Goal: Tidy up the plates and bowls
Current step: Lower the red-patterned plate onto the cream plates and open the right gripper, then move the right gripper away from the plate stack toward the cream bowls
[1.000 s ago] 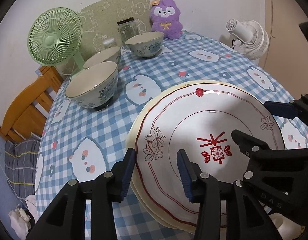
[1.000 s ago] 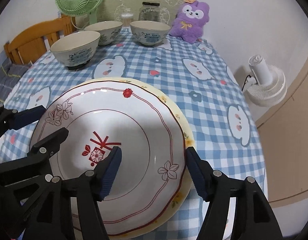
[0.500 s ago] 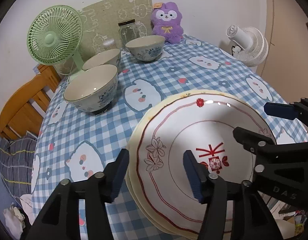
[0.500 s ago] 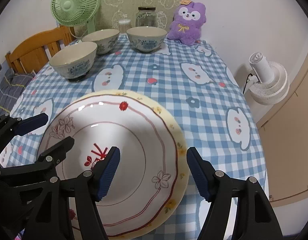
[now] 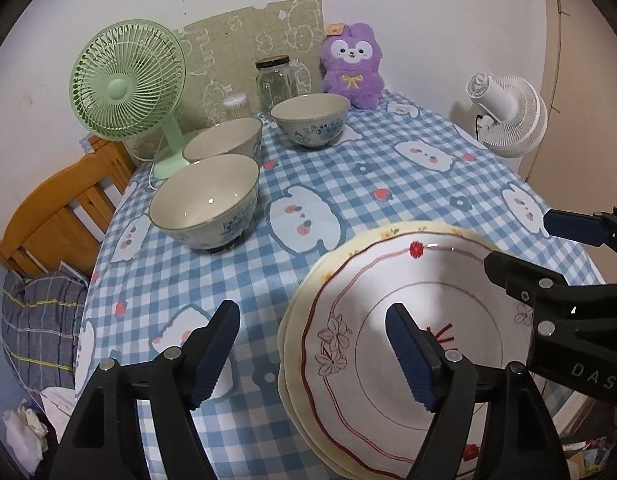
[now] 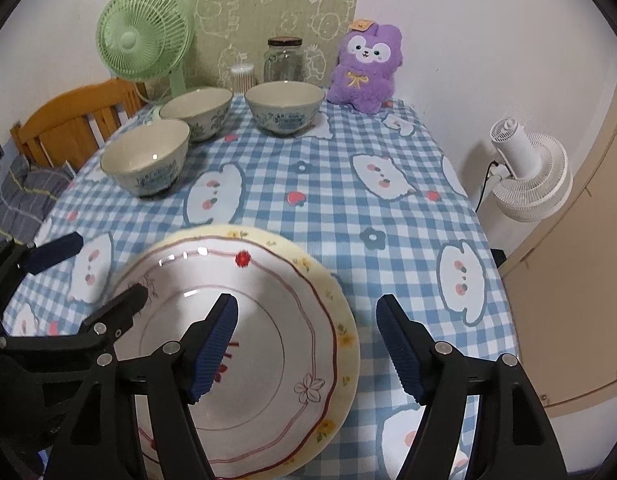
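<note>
The table (image 6: 388, 152), in a blue checked cloth, carries stacked plates (image 6: 268, 340) at its near edge and three bowls (image 5: 206, 208) far left; the left hand-held gripper (image 5: 312, 352) is opening, straddling the plates' rim untouched; the right hand-held gripper (image 6: 306, 344) stands released likewise

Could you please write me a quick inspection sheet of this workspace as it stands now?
Surface: table under a blue checked cloth.
Job's things: plates stacked at the near edge; three bowls separate, unstacked.
Clutter: jar, purple plush toy, green fan.
Grippers: left hand-held gripper opening, right hand-held gripper open; neither grips the plates.
Cables: black cord at the white fan.
Surroundings: wooden chair, white wall.
</note>
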{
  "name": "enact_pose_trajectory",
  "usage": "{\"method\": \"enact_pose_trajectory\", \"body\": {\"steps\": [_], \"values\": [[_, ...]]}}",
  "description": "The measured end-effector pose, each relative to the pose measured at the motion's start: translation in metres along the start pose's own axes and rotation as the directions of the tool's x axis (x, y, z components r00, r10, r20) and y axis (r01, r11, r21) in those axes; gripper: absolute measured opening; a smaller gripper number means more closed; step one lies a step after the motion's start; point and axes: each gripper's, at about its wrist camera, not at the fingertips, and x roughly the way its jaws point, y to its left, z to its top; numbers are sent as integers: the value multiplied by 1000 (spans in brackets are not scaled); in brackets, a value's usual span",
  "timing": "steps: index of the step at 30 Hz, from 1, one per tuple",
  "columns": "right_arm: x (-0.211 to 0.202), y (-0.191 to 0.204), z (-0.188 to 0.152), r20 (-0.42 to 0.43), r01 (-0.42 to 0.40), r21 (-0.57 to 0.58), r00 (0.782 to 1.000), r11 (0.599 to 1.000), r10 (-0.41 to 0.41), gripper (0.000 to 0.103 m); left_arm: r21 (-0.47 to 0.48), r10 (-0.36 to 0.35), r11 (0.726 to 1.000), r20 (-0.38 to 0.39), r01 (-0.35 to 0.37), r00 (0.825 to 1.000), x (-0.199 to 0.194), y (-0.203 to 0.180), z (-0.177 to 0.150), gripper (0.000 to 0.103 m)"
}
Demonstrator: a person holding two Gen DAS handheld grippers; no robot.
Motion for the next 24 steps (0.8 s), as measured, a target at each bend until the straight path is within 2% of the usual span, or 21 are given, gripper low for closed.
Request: {"method": "enact_pose_trajectory", "body": {"steps": [7, 13, 19, 24], "values": [[-16, 7, 16, 48, -7, -24, 999, 1000, 8, 81, 22, -7, 1000, 40, 6, 999, -15, -3, 13, 84], [-30, 8, 29, 94, -16, -31, 995, 999, 19, 84, -2, -9, 1000, 61, 9, 998, -26, 3, 26, 86], [-42, 12, 42, 146, -1, -36, 989, 999, 7, 93, -29, -10, 1000, 68, 12, 998, -33, 12, 37, 87], [-43, 13, 53, 145, -44, -18, 988, 999, 46, 94, -42, -2, 999, 82, 5, 997, -37, 22, 45, 87]]}}
